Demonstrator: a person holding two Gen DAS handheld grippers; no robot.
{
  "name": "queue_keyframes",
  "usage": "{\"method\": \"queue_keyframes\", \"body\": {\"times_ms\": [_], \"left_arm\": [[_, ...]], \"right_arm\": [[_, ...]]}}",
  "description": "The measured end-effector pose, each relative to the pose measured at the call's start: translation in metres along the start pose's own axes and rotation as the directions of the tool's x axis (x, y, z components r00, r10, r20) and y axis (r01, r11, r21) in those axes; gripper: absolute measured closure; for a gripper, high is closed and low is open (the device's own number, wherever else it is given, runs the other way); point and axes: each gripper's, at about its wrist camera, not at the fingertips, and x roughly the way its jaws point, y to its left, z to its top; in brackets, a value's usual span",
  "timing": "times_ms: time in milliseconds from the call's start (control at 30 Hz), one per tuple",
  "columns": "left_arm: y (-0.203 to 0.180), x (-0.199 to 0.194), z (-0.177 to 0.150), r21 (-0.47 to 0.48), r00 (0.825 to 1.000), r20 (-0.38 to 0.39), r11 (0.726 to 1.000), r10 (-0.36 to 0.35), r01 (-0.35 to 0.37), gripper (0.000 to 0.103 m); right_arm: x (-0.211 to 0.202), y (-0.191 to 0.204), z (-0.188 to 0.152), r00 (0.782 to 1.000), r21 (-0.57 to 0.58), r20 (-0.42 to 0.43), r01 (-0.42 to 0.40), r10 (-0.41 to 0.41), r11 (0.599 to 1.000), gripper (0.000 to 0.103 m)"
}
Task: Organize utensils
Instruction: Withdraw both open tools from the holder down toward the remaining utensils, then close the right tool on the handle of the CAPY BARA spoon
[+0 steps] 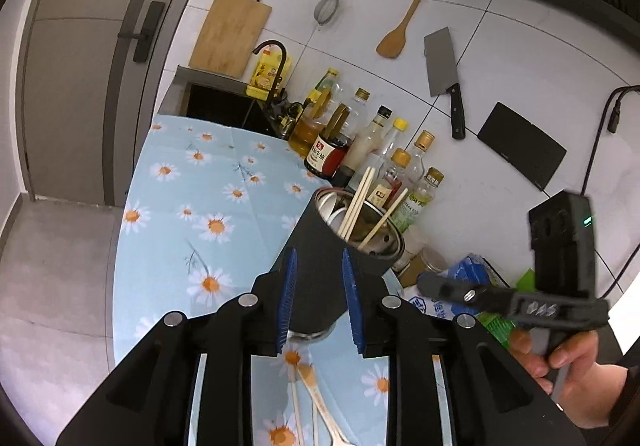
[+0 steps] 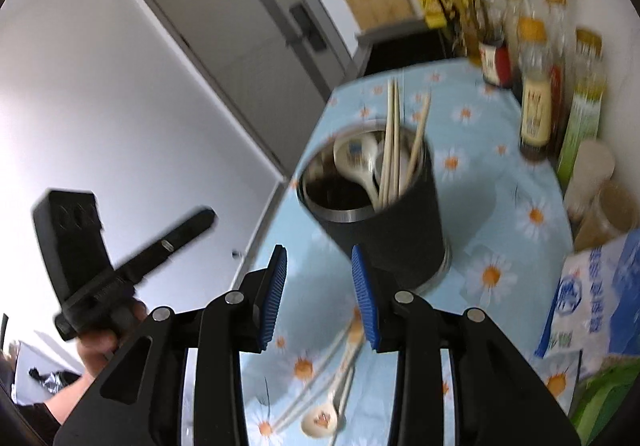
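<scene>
A black utensil holder with a steel rim stands on the daisy tablecloth. Wooden chopsticks and a white spoon stand in it. More chopsticks and a white spoon lie loose on the cloth in front of it. My left gripper hovers just short of the holder, open, with nothing between its blue pads. Over the loose utensils my right gripper is open too, and holds nothing. The right wrist view is blurred.
Sauce and oil bottles line the tiled wall behind the holder. Bags and jars crowd the right side. A sink lies beyond the cloth. A cleaver and a wooden spatula hang on the wall. The counter's left edge drops to the floor.
</scene>
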Motion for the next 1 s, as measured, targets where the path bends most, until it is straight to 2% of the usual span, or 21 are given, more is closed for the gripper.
{"method": "queue_keyframes", "body": {"times_ms": [100,200,267,333,467,833,900,967,1000], "left_arm": [[0.001,-0.003,-0.01,0.002,1.0,-0.023,1.0,0.0,0.0,0.08],[0.003,-0.003,-0.023,0.014,0.998,-0.059,1.0,0.013,-0.013,0.08],[0.006,-0.003,-0.032,0.013,0.996,-0.082,1.0,0.019,-0.018,0.08],[0.009,-0.001,-0.039,0.006,0.994,-0.103,1.0,0.02,-0.02,0.08],[0.011,0.0,-0.055,0.015,0.989,-0.147,1.0,0.019,-0.017,0.08],[0.024,0.0,-0.095,-0.038,0.974,-0.224,0.998,0.034,-0.043,0.08],[0.027,0.002,-0.102,-0.047,0.969,-0.245,0.998,0.037,-0.05,0.08],[0.031,0.002,-0.109,-0.062,0.966,-0.255,0.997,0.036,-0.054,0.08],[0.032,0.002,-0.111,-0.068,0.965,-0.258,0.996,0.035,-0.054,0.08]], "right_arm": [[0.016,-0.003,-0.015,0.997,0.028,-0.076,-0.023,0.025,0.999,0.068],[0.033,-0.008,-0.027,0.987,0.06,-0.159,-0.001,0.01,0.998,0.068],[0.051,-0.014,-0.038,0.969,0.115,-0.246,-0.003,0.032,0.993,0.069],[0.067,-0.018,-0.049,0.944,0.161,-0.324,-0.004,0.056,0.987,0.076],[0.091,-0.025,-0.069,0.898,0.219,-0.431,0.013,0.085,0.976,0.077],[0.123,-0.024,-0.093,0.821,0.226,-0.564,0.045,0.093,0.973,0.081],[0.127,-0.022,-0.097,0.81,0.212,-0.58,0.047,0.087,0.976,0.082],[0.129,-0.022,-0.101,0.802,0.205,-0.592,0.052,0.081,0.977,0.088],[0.13,-0.022,-0.101,0.802,0.206,-0.591,0.051,0.083,0.977,0.089]]}}
